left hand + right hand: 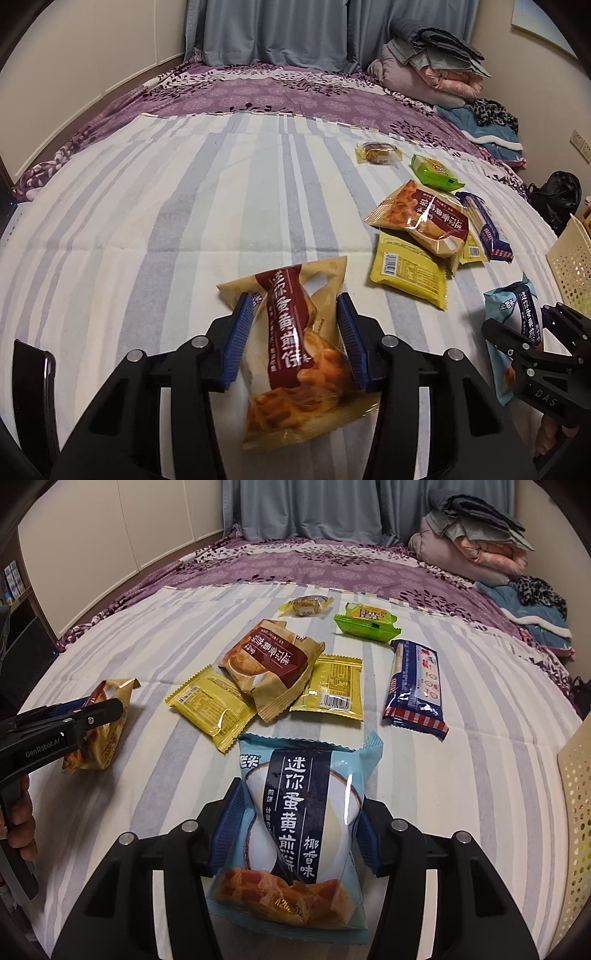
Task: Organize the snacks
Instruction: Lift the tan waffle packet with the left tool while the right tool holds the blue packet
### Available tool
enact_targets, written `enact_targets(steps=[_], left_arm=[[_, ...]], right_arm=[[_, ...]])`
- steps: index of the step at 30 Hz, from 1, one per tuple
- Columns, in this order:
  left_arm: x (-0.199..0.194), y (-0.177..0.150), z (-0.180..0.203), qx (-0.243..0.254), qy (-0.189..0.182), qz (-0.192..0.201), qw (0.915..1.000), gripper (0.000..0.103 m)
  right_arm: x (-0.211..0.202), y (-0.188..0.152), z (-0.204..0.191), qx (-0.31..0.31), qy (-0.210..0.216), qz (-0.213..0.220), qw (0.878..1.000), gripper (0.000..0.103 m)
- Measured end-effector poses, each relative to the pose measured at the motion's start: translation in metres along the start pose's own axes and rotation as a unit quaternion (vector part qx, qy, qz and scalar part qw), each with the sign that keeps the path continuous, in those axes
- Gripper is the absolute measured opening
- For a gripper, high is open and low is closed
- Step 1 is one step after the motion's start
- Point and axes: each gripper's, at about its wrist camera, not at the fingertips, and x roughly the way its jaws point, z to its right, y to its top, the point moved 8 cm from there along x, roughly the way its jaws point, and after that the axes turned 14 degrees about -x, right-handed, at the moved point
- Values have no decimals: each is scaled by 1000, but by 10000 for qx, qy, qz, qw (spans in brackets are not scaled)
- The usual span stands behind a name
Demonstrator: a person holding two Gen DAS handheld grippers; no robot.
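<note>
Both hands are loaded. The left hand-held gripper [295, 341] is clamped across the waist of a tan and maroon crinkly plastic snack bag [299, 354], its long axis running along the fingers, lifted just off the striped bed sheet [147, 221]. The right hand-held gripper [295, 834] is clenched on a pale blue plastic snack bag [295, 830], held the same way. The cream perforated plastic basket [576, 812] sits at the right edge of the bed, nearest the right hand and well apart from the left, so the blue bag likely goes first. Both grippers pitch steeply down. Other packets lie far centre.
</note>
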Motion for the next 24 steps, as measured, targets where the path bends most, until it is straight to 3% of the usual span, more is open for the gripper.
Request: enact_targets(steps=[9, 12, 13, 23, 24], left_arm=[[-17, 2, 11, 200, 31, 147, 9997, 48], [-17, -3, 4, 111, 191, 145, 9997, 80], [-16, -5, 1, 90, 268, 166, 9995, 84], [1, -19, -1, 120, 344, -138, 9992, 89], [1, -21, 1, 184, 354, -176, 9990, 94]], right_arm=[[-17, -2, 10, 174, 53, 250, 9995, 55], [-20, -4, 12, 209, 85, 283, 9993, 55], [-20, -5, 13, 220, 93, 285, 9993, 55], [-15, -14, 19, 314, 168, 265, 9990, 55], [-14, -15, 20, 334, 173, 265, 9989, 55]])
